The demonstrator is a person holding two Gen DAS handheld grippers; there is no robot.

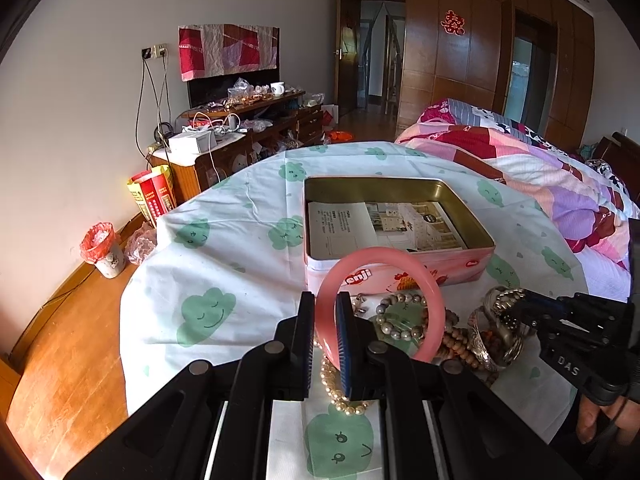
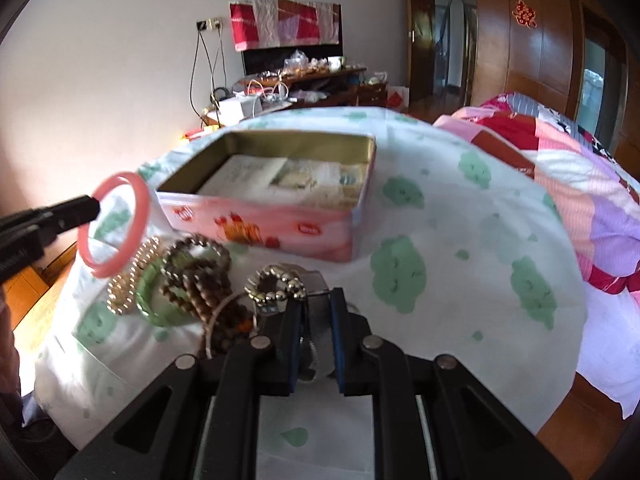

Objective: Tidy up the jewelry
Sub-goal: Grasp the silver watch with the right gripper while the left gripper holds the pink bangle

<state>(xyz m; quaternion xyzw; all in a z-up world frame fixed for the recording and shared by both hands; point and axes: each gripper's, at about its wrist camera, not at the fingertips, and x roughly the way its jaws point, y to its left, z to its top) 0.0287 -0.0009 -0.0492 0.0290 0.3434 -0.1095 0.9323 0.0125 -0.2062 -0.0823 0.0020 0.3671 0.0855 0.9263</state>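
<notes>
My left gripper (image 1: 325, 300) is shut on a pink bangle (image 1: 434, 304) and holds it upright above the jewelry pile, just in front of the open pink tin (image 1: 460, 268). The bangle also shows in the right wrist view (image 2: 142, 200). My right gripper (image 2: 318, 298) is shut on a silver metal bracelet (image 2: 276, 280) at the right of the pile; it shows from the side in the left wrist view (image 1: 516, 304). The pile holds a pearl strand (image 1: 340, 392), a grey bead bracelet (image 1: 394, 332), brown bead strands (image 2: 204, 284) and a green bangle (image 2: 150, 304).
The tin (image 2: 280, 220) holds a paper leaflet (image 1: 360, 224). The table wears a white cloth with green clouds (image 1: 208, 312). A bed with a patchwork quilt (image 1: 540, 168) lies to the right. A cluttered cabinet (image 1: 240, 128) and a bin (image 1: 102, 248) stand at the left wall.
</notes>
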